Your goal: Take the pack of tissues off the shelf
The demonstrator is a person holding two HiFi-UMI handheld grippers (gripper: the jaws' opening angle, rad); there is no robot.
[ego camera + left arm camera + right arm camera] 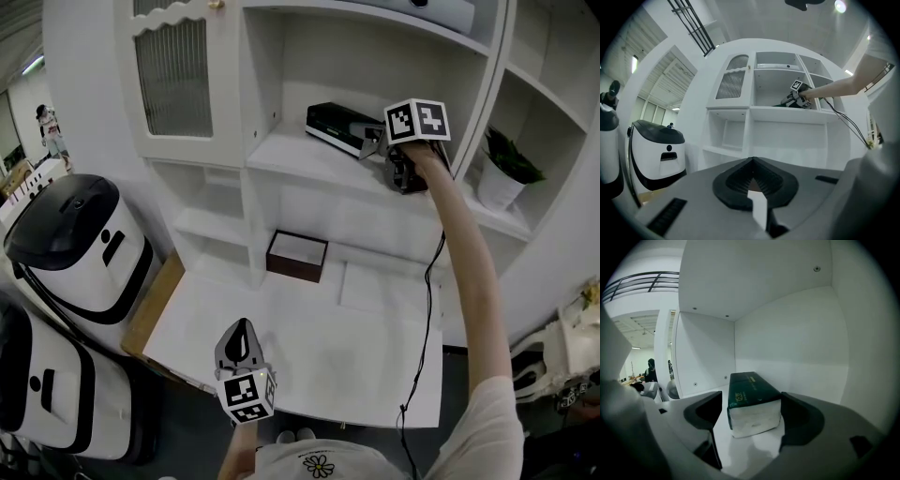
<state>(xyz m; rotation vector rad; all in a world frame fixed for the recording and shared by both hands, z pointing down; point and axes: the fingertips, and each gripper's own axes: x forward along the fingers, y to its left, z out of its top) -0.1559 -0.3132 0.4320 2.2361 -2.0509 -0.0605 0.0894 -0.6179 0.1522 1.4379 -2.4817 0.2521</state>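
The pack of tissues (336,126), dark green on top and white at its end, lies on the white upper shelf (300,161) of the cabinet. My right gripper (375,144) reaches into that shelf at the pack's near end. In the right gripper view the pack (749,386) sits between the jaws of the right gripper (751,403); the left pad stands apart from it and the right pad is close beside it, so the gripper is open. My left gripper (241,330) hangs low over the desk, shut and empty, its tips (752,161) meeting.
A brown open box (297,255) stands at the back of the white desk (375,356). A potted plant (506,171) occupies the shelf to the right. A ribbed-glass door (173,77) is at upper left. White and black machines (80,246) stand at left. A cable (427,309) hangs from the right arm.
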